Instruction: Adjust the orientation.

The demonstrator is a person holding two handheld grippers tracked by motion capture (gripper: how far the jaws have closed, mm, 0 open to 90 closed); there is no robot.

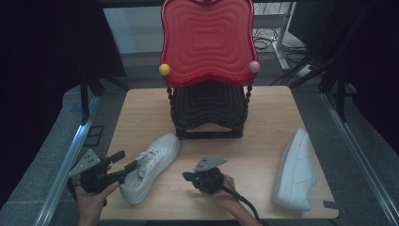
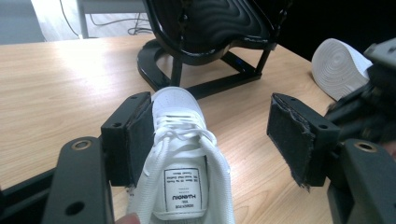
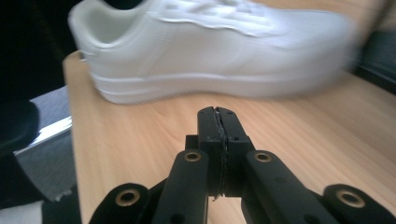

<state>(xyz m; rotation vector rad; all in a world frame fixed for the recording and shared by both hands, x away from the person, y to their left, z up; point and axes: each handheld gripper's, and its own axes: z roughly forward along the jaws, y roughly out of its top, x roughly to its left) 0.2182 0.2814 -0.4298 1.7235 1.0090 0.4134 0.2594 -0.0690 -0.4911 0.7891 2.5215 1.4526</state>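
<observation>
Wooden tabletop (image 1: 263, 101) carries a red-backed black chair (image 1: 207, 42) at its far edge. Near the front-left corner an upright white sneaker (image 1: 153, 165) lies with its heel between the left gripper's (image 1: 123, 162) spread jaws; one pad is at its side, the other well clear. Right gripper (image 3: 218, 114), jaws pressed together and empty, sits just right of it. Second sneaker (image 1: 296, 169) lies on its side by the right edge.

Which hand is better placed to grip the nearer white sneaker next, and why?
Left. The left tool stands open astride the white sneaker, one pad beside its laces. The right tool is shut, empty and apart from it.
</observation>
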